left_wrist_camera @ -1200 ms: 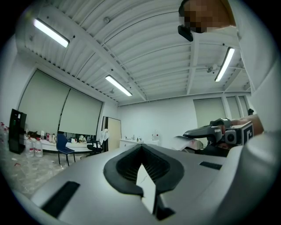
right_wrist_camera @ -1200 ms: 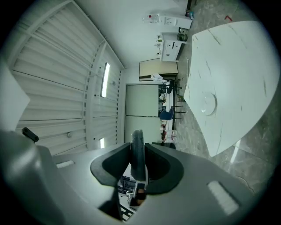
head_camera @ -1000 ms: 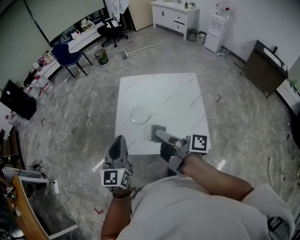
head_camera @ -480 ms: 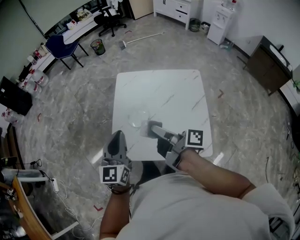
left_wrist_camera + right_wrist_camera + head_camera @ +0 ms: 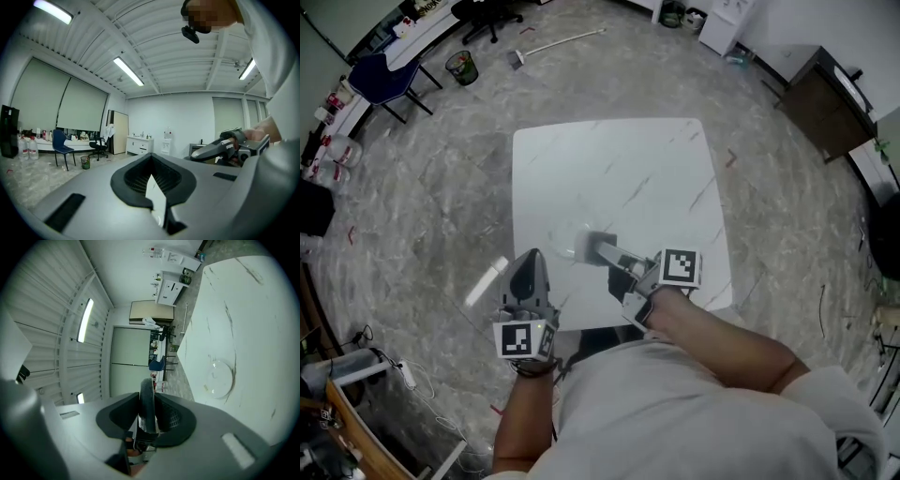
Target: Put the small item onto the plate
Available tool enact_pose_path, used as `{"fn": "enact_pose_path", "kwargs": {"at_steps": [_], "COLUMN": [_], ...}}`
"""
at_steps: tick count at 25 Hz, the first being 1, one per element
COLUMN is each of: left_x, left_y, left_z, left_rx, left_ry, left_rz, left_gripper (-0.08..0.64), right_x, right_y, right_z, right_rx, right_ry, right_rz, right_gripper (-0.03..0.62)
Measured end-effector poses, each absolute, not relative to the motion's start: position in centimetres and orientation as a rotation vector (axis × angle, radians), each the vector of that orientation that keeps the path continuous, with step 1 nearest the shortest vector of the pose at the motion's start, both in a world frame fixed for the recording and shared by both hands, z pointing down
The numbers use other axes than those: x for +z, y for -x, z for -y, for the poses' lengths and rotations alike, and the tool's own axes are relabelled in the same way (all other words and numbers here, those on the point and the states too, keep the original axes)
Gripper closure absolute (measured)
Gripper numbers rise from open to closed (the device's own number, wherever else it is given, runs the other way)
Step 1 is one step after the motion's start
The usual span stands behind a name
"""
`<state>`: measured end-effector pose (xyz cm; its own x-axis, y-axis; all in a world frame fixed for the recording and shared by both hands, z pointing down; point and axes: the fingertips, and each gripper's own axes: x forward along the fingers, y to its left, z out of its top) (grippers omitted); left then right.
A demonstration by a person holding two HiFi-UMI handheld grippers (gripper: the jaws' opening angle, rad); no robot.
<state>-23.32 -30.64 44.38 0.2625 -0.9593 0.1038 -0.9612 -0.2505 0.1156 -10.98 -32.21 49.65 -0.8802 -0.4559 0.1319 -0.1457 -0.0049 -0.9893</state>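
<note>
1. Left gripper [image 5: 532, 258]: clenched, tips together on nothing, with only a pale sliver in the slit behind them. Moved forward since a second ago: then short of the table [image 5: 619, 169] and over bare floor [image 5: 441, 234], now with tips across its near left edge.
2. Plate [image 5: 218, 378]: ahead and to the right of the left gripper, ahead of the right gripper's tips and apart from them in the right gripper view. Lies on the table where it lay before.
3. Item [image 5: 146, 401]: dark, rounded, upright, grasped between the pads of the right gripper [image 5: 606, 250].
4. Right gripper: clamped on the item with the same grip as before. Carried from above the near edge further in over the table, closer to the plate.
5. Hard to make out: in the head view the clear plate is smeared to a faint ring and the item to a grey blur at its near right rim. Cannot tell there whether above the rim or just short of it.
6. Hidden or cut off: item's lower end buried in the pads. No plate or table top in the left gripper view, blocked by that gripper's own body.
</note>
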Motion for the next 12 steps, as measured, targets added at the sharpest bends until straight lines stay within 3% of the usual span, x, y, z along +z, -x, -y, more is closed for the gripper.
{"fn": "enact_pose_path", "kwargs": {"at_steps": [12], "left_x": [58.0], "left_y": [27.5], "left_z": [39.6], "left_rx": [0.063], "left_ry": [-2.341], "left_rz": [1.629], "left_gripper": [0.555], "right_x": [65.6], "right_y": [16.8], "right_z": [39.6], "right_rx": [-2.115], "right_ry": [0.897], "right_rz": [-2.063], "right_gripper": [0.492]}}
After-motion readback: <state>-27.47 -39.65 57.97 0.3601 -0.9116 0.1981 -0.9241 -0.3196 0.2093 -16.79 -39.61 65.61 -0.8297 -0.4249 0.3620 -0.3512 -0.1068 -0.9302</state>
